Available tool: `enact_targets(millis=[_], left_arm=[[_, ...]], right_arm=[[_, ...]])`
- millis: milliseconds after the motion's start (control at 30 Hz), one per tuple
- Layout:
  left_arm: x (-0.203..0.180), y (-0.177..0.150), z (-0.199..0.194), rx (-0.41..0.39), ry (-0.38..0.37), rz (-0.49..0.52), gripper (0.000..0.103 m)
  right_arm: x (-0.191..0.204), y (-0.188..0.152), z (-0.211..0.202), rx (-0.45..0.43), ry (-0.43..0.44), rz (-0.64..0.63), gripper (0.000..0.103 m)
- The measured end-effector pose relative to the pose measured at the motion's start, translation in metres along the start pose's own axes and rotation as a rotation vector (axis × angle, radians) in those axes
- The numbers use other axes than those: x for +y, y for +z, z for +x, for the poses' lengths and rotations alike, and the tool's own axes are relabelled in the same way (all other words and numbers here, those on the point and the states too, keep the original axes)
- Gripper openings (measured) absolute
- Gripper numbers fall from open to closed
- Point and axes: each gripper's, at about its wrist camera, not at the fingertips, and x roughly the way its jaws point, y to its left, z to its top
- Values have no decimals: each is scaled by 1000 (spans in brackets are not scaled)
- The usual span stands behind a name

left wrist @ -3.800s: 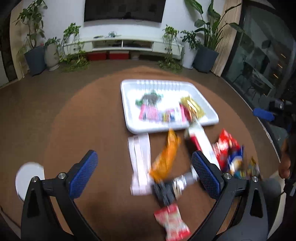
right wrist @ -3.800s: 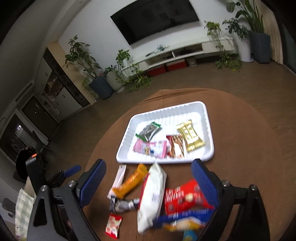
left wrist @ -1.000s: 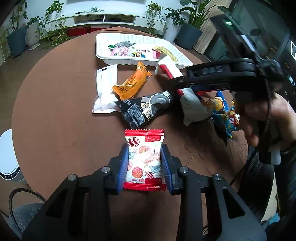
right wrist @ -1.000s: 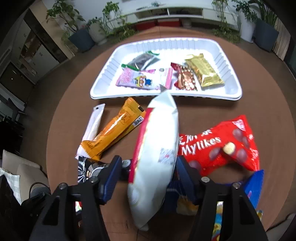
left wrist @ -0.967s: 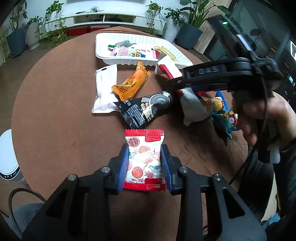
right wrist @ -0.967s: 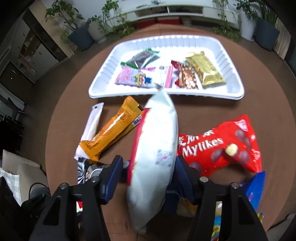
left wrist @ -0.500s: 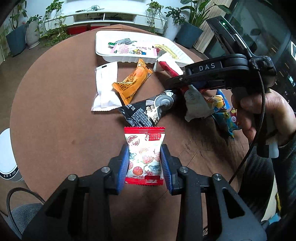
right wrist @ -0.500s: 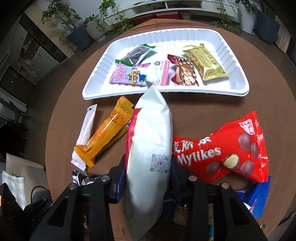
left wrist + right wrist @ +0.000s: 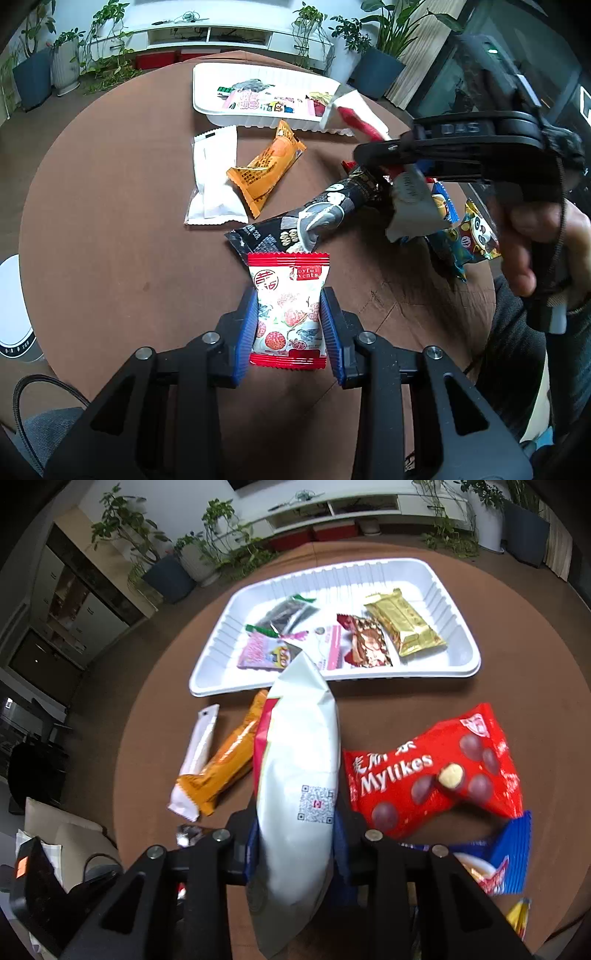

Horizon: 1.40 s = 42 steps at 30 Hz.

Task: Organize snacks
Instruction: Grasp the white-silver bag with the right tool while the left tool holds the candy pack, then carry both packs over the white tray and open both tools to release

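My left gripper is shut on a small red and white candy packet and holds it just above the brown round table. My right gripper is shut on a long white bag with a red edge, lifted off the table and pointing at the white tray. In the left wrist view the right gripper holds that bag near the tray. The tray holds several snack packets.
On the table lie a white packet, an orange packet, a black packet, a red Mylikes bag and blue packets. A white round device sits by the left table edge.
My left gripper has lifted the candy packet slightly. My right gripper has closed on the white bag and raised it toward the tray.
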Motion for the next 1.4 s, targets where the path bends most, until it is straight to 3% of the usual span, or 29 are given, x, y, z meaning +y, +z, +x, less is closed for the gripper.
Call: enact_targets(millis=[267, 467, 800, 1167, 1400], left_arm=[[1, 3, -9, -19, -19, -12, 32], [0, 8, -21, -41, -39, -22, 32], [20, 37, -40, -94, -90, -85, 32], [62, 115, -60, -180, -102, -127, 32], [75, 192, -52, -189, -55, -84, 32]], right_arm=[[-6, -12, -42, -88, 63, 30, 35], [-17, -16, -57, -104, 97, 55, 35], [-78, -8, -99, -197, 84, 171, 35], [-130, 36, -148, -334, -2, 240, 35], [-119, 96, -132, -343, -19, 177, 35]])
